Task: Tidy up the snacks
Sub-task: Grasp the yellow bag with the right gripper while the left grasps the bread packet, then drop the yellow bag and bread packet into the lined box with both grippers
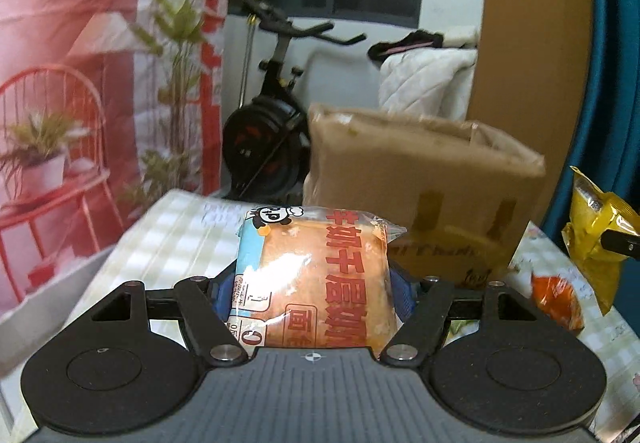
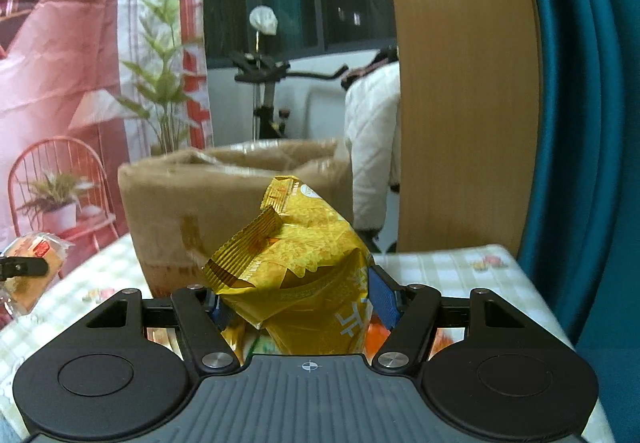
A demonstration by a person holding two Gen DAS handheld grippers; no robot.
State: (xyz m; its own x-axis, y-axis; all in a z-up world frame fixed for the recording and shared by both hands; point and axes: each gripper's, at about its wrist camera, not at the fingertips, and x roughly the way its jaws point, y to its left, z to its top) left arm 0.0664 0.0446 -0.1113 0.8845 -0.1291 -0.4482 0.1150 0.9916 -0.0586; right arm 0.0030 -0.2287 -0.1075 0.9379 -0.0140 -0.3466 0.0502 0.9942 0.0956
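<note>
Left claw [image 1: 312, 295] clamps the soft bread pack [image 1: 316, 279] mid-body; right claw [image 2: 304, 303] pinches the light, crinkly yellow bag [image 2: 304, 275]; both crush easily.

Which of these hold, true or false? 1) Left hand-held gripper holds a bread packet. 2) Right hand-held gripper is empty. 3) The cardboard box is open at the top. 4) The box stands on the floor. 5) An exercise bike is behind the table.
1) True: the left hand-held gripper is shut on the bread packet.
2) False: the right hand-held gripper grips a yellow snack bag.
3) True: the cardboard box has its flaps up.
4) False: it stands on the checked table.
5) True: the exercise bike stands there.
</note>
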